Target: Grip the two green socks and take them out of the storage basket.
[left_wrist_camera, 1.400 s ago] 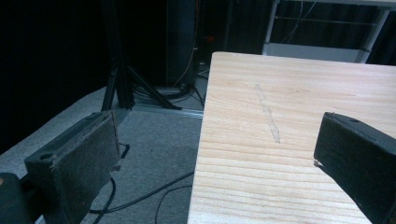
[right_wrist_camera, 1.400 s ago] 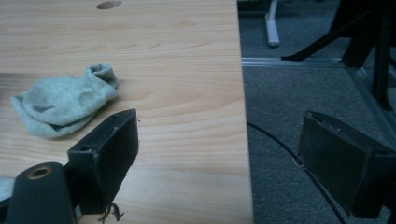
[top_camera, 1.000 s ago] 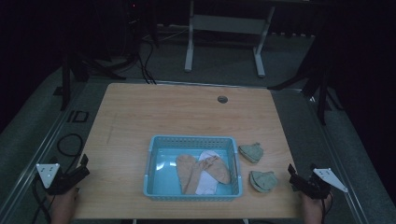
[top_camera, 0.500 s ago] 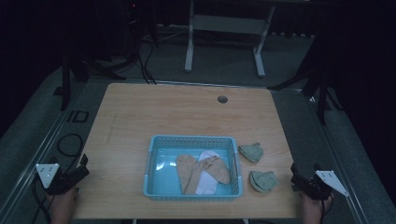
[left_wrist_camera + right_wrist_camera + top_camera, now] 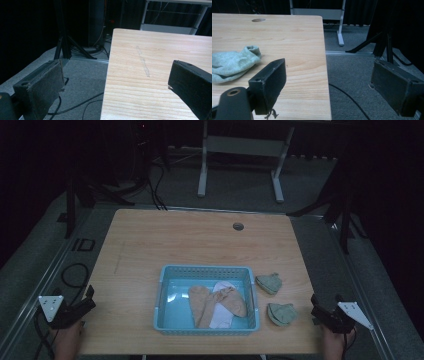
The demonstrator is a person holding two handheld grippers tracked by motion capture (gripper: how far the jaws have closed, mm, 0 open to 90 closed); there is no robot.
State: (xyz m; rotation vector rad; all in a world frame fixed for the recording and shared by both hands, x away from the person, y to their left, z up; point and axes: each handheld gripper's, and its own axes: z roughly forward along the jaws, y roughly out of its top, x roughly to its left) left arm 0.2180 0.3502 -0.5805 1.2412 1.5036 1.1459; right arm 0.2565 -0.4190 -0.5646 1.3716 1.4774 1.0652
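**At the table's near corners, both grippers idle beside the socks**

Near the table's right front corner, the right gripper hovered just off the edge, its jaws set wide apart and empty. The closest green sock lay balled on the wood to its left, near but not touching; in the right gripper view that sock sat beyond and left of the left jaw, while the right jaw hung over the floor. A second green sock lay just behind the first, beside the right wall of the blue basket. Inside the basket lay tan socks over a white one.

Well apart from all of these, the left gripper was held at the left front corner, jaws also spread and gripping nothing, one over the wood and one over the floor. Each hand came in low from the near edge, grippers pointed forward and slightly inward, level with the tabletop.
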